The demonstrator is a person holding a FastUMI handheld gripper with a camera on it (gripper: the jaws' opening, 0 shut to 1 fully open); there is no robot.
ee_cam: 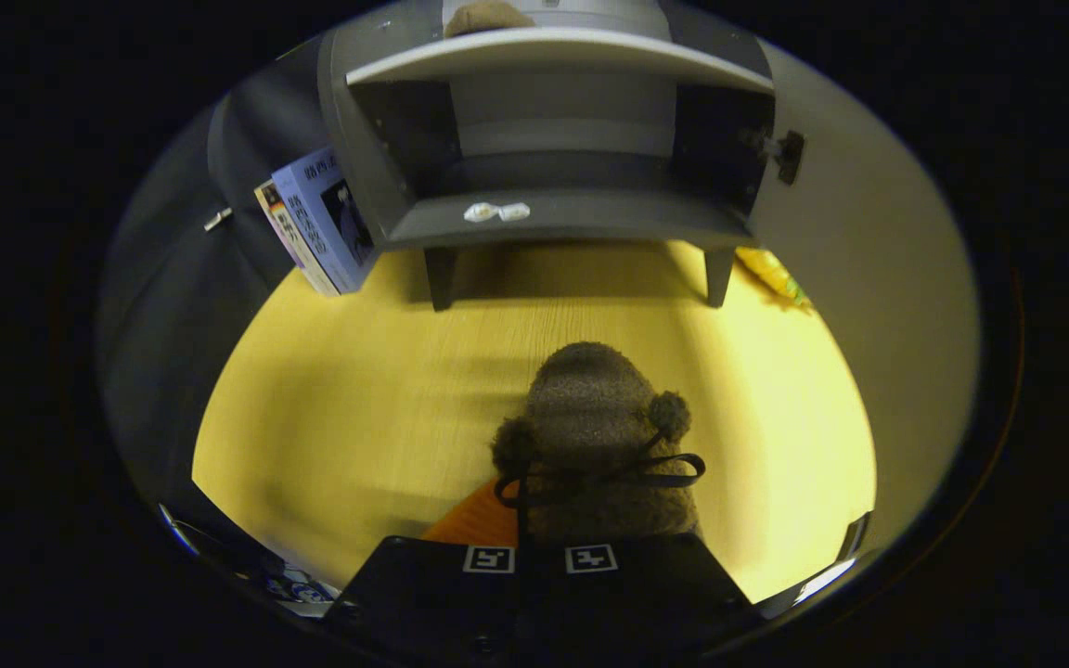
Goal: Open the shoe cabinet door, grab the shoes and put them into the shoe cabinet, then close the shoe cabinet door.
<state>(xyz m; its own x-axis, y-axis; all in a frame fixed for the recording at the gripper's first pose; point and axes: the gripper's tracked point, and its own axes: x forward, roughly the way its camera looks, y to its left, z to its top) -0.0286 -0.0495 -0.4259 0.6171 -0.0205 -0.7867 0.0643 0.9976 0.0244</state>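
Clearly the gripper [539, 557] has its fingers closed together on the brown fuzzy shoe [601, 436], toe pointing straight ahead at the open cabinet [572, 218] (door swung right).

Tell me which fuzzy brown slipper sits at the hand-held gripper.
The brown fuzzy pom-pom slipper just ahead of the hand-held gripper; the other sits on the cabinet's upper shelf.
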